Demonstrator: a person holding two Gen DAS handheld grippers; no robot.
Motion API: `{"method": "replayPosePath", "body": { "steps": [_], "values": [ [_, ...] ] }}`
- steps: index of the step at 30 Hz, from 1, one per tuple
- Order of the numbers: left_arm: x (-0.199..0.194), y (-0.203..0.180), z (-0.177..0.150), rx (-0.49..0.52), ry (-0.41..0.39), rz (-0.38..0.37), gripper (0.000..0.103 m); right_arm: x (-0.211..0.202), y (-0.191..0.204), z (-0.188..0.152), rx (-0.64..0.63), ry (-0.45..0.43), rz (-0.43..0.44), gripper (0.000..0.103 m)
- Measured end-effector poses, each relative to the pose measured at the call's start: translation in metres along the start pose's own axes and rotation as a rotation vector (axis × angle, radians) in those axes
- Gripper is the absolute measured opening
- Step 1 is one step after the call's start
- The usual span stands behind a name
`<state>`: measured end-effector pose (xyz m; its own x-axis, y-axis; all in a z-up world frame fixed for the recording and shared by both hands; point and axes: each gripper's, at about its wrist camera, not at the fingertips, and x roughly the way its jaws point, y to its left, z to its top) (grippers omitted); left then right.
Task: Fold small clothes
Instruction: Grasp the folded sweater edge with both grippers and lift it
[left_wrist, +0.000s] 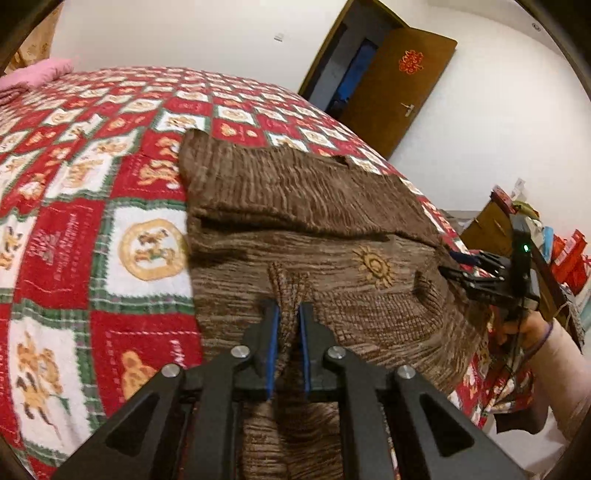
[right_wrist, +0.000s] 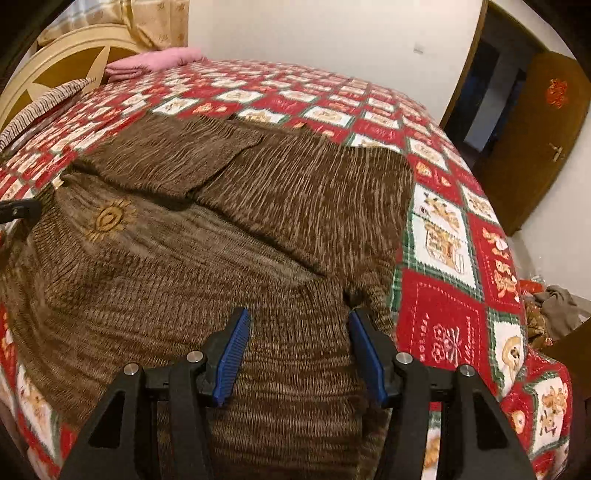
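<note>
On the bed (left_wrist: 74, 229) lay the sweater (right_wrist: 207, 266), its near hem pinched in the left tool (left_wrist: 287, 314); the right tool (right_wrist: 297, 325) stood unclenched over that hem, so lifting one-sided could skew the fold.

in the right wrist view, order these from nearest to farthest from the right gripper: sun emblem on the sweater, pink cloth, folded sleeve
From the right gripper:
1. sun emblem, on the brown sweater, up to the left.
2. folded sleeve, laid across the sweater beyond the emblem.
3. pink cloth, at the bed's far end by the headboard.
</note>
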<state>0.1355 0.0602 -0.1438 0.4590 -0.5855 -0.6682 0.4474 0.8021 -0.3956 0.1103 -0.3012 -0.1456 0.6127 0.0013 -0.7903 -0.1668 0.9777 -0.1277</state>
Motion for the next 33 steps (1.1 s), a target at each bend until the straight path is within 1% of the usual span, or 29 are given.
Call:
{"method": "replayPosePath", "body": {
  "steps": [1, 2, 3, 5, 7, 8, 12, 14, 18, 20, 22, 24, 28, 33],
  "values": [
    [0.003, -0.001, 0.0, 0.005, 0.011, 0.001, 0.014, -0.002, -0.002, 0.0, 0.031, 0.006, 0.039, 0.036],
    [0.005, -0.001, 0.0, 0.008, 0.018, 0.004, 0.014, -0.005, -0.001, -0.001, 0.049, 0.0, 0.042, 0.02],
    [0.007, -0.001, 0.0, 0.008, 0.022, 0.007, 0.016, -0.009, 0.003, -0.003, 0.041, -0.004, 0.019, 0.009],
    [0.008, 0.0, -0.001, 0.001, 0.018, 0.003, 0.016, -0.019, 0.01, -0.007, 0.027, -0.021, -0.006, 0.006],
    [0.004, 0.001, -0.001, -0.006, 0.0, 0.002, 0.012, -0.032, 0.01, -0.01, 0.07, -0.051, -0.002, 0.006],
    [0.001, 0.001, -0.002, -0.008, -0.011, 0.007, 0.011, -0.04, 0.008, -0.011, 0.098, -0.071, -0.005, 0.006],
    [-0.022, 0.007, 0.003, -0.048, -0.087, 0.013, 0.01, -0.082, 0.0, -0.014, 0.208, -0.187, -0.012, 0.006],
    [-0.036, 0.009, 0.011, -0.068, -0.127, 0.009, 0.01, -0.099, -0.001, -0.01, 0.233, -0.239, -0.024, 0.006],
    [-0.044, 0.003, 0.026, -0.054, -0.169, 0.032, 0.01, -0.124, 0.0, 0.004, 0.26, -0.331, -0.085, 0.006],
    [-0.047, 0.002, 0.035, -0.051, -0.192, 0.046, 0.01, -0.13, 0.002, 0.012, 0.255, -0.363, -0.128, 0.006],
    [-0.046, 0.002, 0.044, -0.048, -0.21, 0.079, 0.01, -0.131, 0.004, 0.02, 0.239, -0.383, -0.177, 0.006],
    [-0.042, 0.006, 0.055, -0.066, -0.216, 0.098, 0.01, -0.129, 0.003, 0.028, 0.234, -0.393, -0.216, 0.006],
    [-0.033, 0.011, 0.072, -0.081, -0.226, 0.116, 0.01, -0.123, -0.006, 0.041, 0.266, -0.403, -0.244, 0.005],
    [-0.018, 0.019, 0.087, -0.102, -0.221, 0.124, 0.01, -0.106, -0.019, 0.055, 0.272, -0.388, -0.267, 0.004]
  ]
}}
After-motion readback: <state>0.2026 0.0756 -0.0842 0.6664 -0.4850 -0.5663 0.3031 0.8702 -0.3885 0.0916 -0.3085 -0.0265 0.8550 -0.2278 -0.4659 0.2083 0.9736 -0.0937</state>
